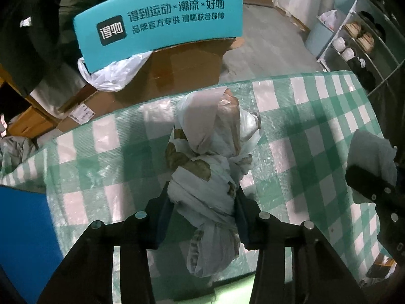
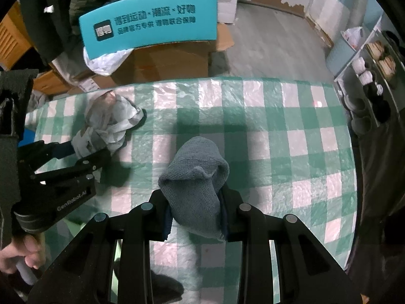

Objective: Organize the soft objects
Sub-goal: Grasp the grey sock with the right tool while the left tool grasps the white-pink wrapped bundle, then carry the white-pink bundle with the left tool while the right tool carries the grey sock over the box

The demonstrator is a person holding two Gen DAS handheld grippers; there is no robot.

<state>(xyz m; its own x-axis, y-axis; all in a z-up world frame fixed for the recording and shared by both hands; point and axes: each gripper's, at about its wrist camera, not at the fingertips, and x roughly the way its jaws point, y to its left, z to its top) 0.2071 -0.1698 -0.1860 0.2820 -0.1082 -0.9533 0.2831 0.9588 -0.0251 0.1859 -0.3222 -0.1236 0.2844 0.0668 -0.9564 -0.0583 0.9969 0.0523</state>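
Knotted pale patterned cloth (image 1: 205, 177); grey knit (image 2: 195, 185).

Green-white checked tablecloth (image 2: 253, 116), grey sock (image 2: 195, 177)

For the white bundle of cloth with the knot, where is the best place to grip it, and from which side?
Grip the white knotted bundle at its narrow waist just below the knot, coming from above with a finger on each side, as the left gripper does now; the waist fits between the fingers.

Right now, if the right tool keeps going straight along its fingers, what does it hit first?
The right tool, already shut on the grey sock, points steeply down; past the sock, the checked tablecloth comes first, probably close.
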